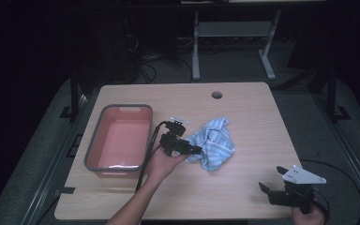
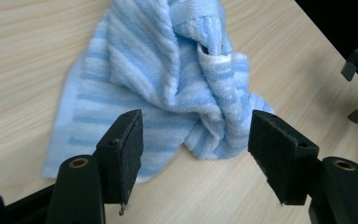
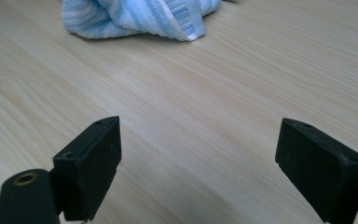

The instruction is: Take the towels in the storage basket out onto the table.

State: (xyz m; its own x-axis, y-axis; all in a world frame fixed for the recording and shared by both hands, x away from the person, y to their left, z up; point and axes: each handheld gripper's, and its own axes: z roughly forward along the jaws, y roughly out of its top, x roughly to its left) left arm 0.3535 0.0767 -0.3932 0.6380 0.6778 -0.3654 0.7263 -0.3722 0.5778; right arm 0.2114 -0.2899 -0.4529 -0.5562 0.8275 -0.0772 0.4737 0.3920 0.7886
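A crumpled blue-and-white striped towel (image 1: 215, 140) (image 2: 168, 70) (image 3: 135, 14) lies in a heap near the middle of the wooden table (image 1: 243, 197). My left gripper (image 1: 194, 150) (image 2: 196, 126) is at the towel's left edge, pointing at it. Its jaws are open, one on each side of the towel's near fold, and the pads do not press on the cloth. Near the front right corner of the table my right gripper (image 1: 270, 178) (image 3: 198, 128) hovers low over bare wood. It is open wide with nothing between its jaws, and the towel is well ahead of it.
A pink basin with a grey rim (image 1: 119, 107) stands on the left part of the table, just left of my left hand. A round cable hole (image 1: 216, 95) sits near the far edge. Dark floor and desk legs (image 1: 196, 51) lie beyond.
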